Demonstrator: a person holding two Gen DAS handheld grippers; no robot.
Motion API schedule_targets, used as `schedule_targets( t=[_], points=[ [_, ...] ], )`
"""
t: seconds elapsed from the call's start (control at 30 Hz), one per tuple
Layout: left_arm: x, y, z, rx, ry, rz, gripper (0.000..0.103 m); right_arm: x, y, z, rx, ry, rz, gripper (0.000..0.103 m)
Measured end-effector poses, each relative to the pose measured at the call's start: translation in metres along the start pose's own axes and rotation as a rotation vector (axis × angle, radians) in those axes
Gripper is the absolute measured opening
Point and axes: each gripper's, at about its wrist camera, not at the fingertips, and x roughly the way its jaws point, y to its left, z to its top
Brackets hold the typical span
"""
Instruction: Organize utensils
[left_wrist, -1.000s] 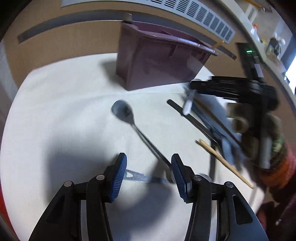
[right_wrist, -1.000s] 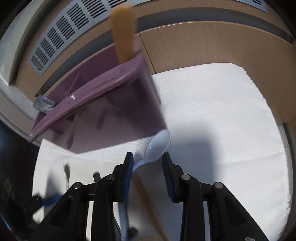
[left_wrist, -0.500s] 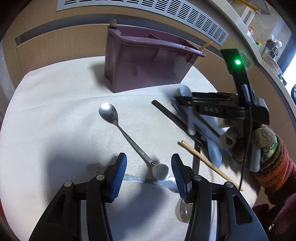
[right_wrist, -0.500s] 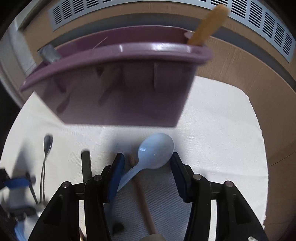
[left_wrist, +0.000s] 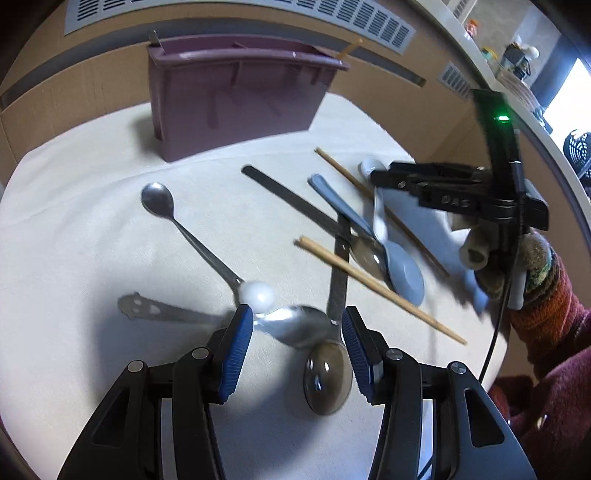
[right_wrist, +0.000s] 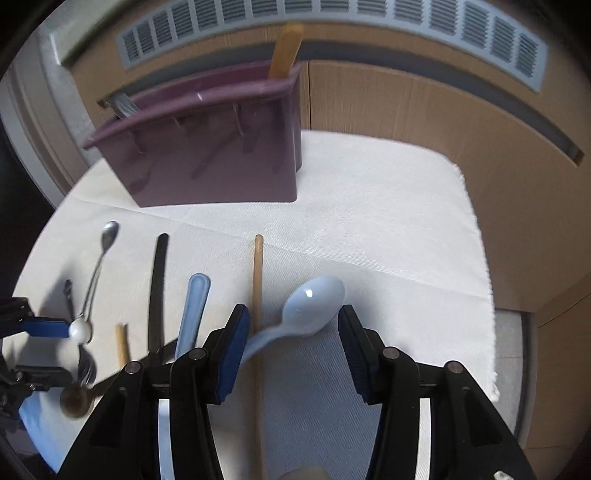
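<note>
Inside purple caddy (right_wrist: 221, 158) — wooden stick (right_wrist: 284, 50), metal handle (right_wrist: 123, 105)

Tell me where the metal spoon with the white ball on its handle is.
The long metal spoon with the white ball end lies left of the utensil pile, on the white cloth before the purple plastic caddy.

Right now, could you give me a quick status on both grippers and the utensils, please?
Left gripper open over metal spoons, empty. Right gripper open around pale blue spoon, pads clear. Purple caddy upright behind. Chopstick lies under spoon handle.
</note>
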Motion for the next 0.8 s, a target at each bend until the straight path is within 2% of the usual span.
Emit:
schedule_targets(
  t=[0.1, 0.2, 0.37, 0.47, 0.57, 0.6, 0.73, 0.8],
  points=[
    [0.003, -0.003, 0.002, -0.019, 0.006, 0.029, 0.051, -0.014, -0.004, -0.005, -0.017, -0.04, -0.036, 0.046],
    [0.003, -0.002, 0.005, -0.081, -0.049, 0.101, 0.05, -0.023, -0.008, -0.015, -0.007, -0.063, -0.048, 0.046],
    [0.007, -0.015, -0.001, -0.191, -0.183, 0.305, 0.045, -0.028, -0.018, -0.014, -0.001, -0.109, -0.101, 0.046],
    [0.014, -0.014, -0.005, -0.273, -0.208, 0.368, 0.039, -0.034, -0.021, -0.017, 0.027, -0.125, -0.093, 0.046],
    [0.015, -0.015, -0.008, -0.296, -0.258, 0.43, 0.024, -0.042, -0.026, -0.019, 0.101, -0.146, -0.076, 0.046],
    [0.014, -0.016, -0.009, -0.298, -0.281, 0.439, 0.022, -0.046, -0.028, -0.02, 0.128, -0.159, -0.073, 0.047],
    [-0.008, -0.016, -0.018, -0.289, -0.39, 0.453, 0.022, -0.047, -0.034, -0.02, 0.282, -0.173, -0.029, 0.047],
    [-0.029, -0.016, -0.022, -0.275, -0.458, 0.468, 0.022, -0.035, -0.036, -0.019, 0.371, -0.129, -0.003, 0.047]
  ],
)
